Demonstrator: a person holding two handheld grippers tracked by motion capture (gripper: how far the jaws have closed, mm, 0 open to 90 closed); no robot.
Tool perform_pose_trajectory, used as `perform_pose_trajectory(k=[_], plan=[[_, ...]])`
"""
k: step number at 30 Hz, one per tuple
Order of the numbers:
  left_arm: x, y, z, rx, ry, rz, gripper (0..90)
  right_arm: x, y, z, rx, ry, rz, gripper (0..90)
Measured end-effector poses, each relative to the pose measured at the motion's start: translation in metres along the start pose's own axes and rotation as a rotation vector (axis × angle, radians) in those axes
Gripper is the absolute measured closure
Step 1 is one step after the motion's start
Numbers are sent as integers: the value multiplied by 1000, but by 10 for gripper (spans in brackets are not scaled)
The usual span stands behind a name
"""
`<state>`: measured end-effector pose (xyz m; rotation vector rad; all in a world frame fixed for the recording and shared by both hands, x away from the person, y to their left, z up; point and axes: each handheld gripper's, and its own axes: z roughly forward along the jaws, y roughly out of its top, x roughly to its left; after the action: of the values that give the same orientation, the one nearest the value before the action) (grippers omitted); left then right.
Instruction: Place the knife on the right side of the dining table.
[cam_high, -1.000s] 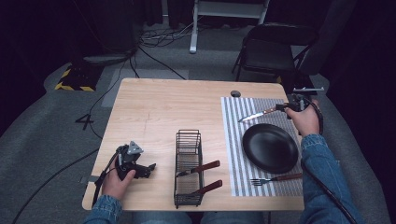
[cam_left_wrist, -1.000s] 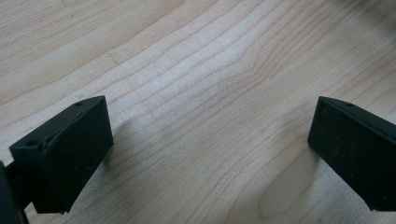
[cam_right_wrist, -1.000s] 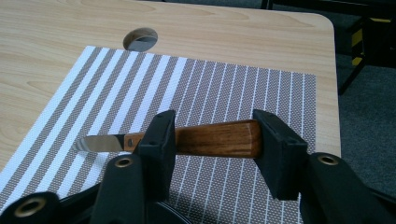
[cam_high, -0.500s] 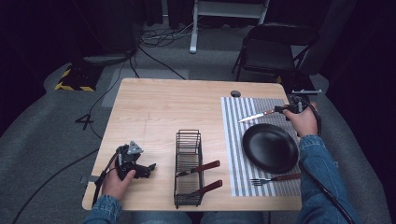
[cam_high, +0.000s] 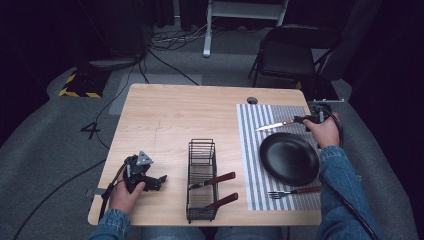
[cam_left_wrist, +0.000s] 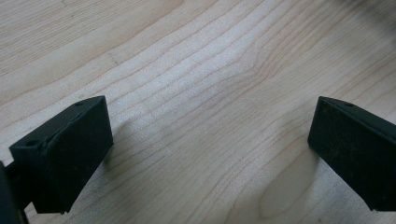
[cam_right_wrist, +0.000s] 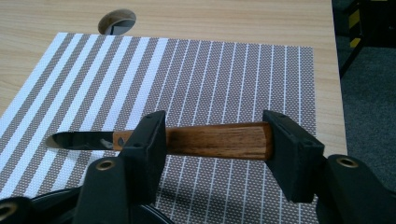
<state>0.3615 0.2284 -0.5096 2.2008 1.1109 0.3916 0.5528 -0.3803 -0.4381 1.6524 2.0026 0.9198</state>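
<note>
The wood-handled knife (cam_right_wrist: 205, 140) lies on the striped placemat (cam_right_wrist: 224, 74), just beyond the far rim of the black plate (cam_high: 289, 158), blade pointing toward the table's middle. With a fork (cam_high: 295, 191) already on the near side of the plate, this setting looks nearly laid; two more utensils (cam_high: 215, 190) wait in the wire rack (cam_high: 201, 180) beside the plate. The right gripper (cam_right_wrist: 215, 140) has just been opening: its jaws straddle the handle, spread wide, seemingly letting go. The left gripper (cam_left_wrist: 205, 154) rests wide open on bare wood, well apart.

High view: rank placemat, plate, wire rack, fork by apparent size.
1. placemat
2. plate and wire rack: look alike in extent, no ranking
3. fork
</note>
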Motion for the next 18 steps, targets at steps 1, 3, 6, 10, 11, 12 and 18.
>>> perform_pose_trajectory(k=[1, 3, 6, 10, 11, 12, 18], plan=[[0, 0, 0, 0, 0, 0, 1, -1, -1, 1, 2, -2, 2, 416], [0, 0, 0, 0, 0, 0, 2, -2, -2, 2, 7, 0, 9, 414], [0, 0, 0, 0, 0, 0, 2, -4, -5, 4, 13, -4, 12, 409], [0, 0, 0, 0, 0, 0, 2, -6, -9, 8, 22, -10, 10, 400], [0, 0, 0, 0, 0, 0, 2, -7, -10, 9, 24, -11, 14, 399], [0, 0, 0, 0, 0, 0, 2, -7, -11, 9, 25, -12, 16, 399], [0, 0, 0, 0, 0, 0, 2, -11, -17, 14, 32, -6, 28, 399]])
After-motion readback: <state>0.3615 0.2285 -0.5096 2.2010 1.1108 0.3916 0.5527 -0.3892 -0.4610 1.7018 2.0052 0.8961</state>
